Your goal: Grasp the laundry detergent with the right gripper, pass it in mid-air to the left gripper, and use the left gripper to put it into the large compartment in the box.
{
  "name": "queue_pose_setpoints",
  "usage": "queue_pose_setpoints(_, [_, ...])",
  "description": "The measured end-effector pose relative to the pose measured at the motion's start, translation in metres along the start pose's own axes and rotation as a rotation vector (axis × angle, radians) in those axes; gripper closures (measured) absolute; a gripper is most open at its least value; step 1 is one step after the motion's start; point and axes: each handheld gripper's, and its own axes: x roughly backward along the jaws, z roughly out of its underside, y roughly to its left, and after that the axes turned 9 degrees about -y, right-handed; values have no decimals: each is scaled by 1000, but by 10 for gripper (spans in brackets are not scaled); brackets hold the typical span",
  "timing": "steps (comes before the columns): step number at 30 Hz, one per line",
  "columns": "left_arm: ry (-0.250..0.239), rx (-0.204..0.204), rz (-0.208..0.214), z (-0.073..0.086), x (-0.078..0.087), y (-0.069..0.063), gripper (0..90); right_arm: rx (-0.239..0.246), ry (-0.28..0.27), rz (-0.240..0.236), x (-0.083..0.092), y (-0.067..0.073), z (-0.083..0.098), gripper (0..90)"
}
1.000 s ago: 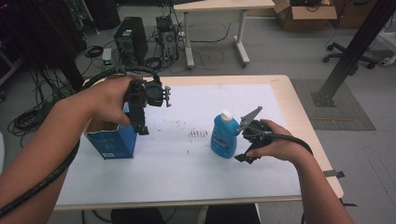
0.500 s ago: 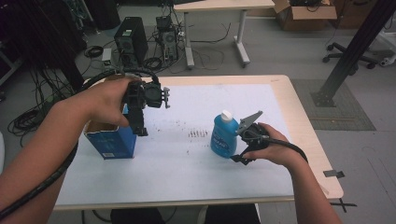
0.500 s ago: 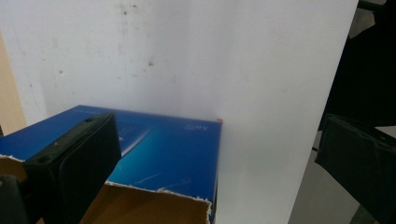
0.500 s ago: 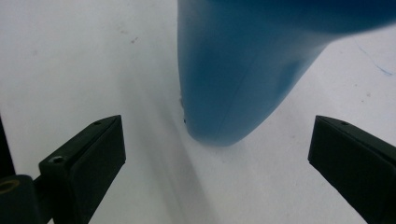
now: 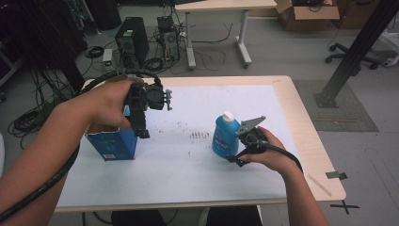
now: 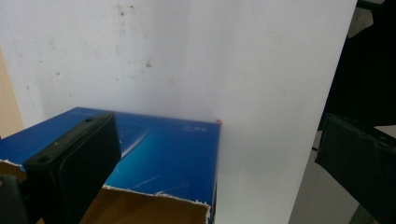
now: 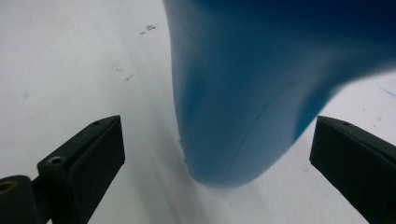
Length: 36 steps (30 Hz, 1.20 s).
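Note:
A blue cardboard box (image 5: 110,145) with a torn open top stands at the table's left. My left gripper (image 5: 141,128) hangs just above the box's right edge, pointing down. In the left gripper view the gripper (image 6: 217,163) is open wide, with the box (image 6: 163,149) under its left jaw and nothing held. A blue bottle (image 5: 224,139) with a white cap stands upright right of centre. My right gripper (image 5: 236,155) sits low against its right side. In the right gripper view this gripper (image 7: 215,158) is open, its jaws flanking the bottle's base (image 7: 252,93) without touching it.
A white sheet (image 5: 197,165) covers the wooden table (image 5: 306,141). Small dark marks (image 5: 200,135) lie between box and bottle. Beyond the far edge the floor holds a computer tower (image 5: 131,40), cables and another desk (image 5: 216,7).
The right hand has sunk a little and edged its gripper closer in around the bottle's base. The left gripper has stayed over the box.

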Motion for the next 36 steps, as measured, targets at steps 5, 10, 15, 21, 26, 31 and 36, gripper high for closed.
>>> queue_pose_setpoints(5, [-2,-1,1,0,0,0,2,-16,-65,28,-3,1,2,30])
queue_pose_setpoints(10, [1,-1,2,0,-1,0,2,-31,-141,50,-3,2,5,25])
queue_pose_setpoints(15, [1,-2,4,-1,-1,0,2,-48,-195,72,-5,4,9,11])
queue_pose_setpoints(21, [-11,-2,0,-1,-1,0,2,-59,-257,92,-6,5,14,7])
queue_pose_setpoints(26, [-11,-2,-4,0,-1,0,2,-73,-288,107,-8,6,17,8])
queue_pose_setpoints(31, [-14,-1,-7,0,-1,0,2,-94,-322,141,-11,7,20,8])
queue_pose_setpoints(36, [-11,-1,-4,0,-1,0,2,-110,-378,170,-12,8,21,16])
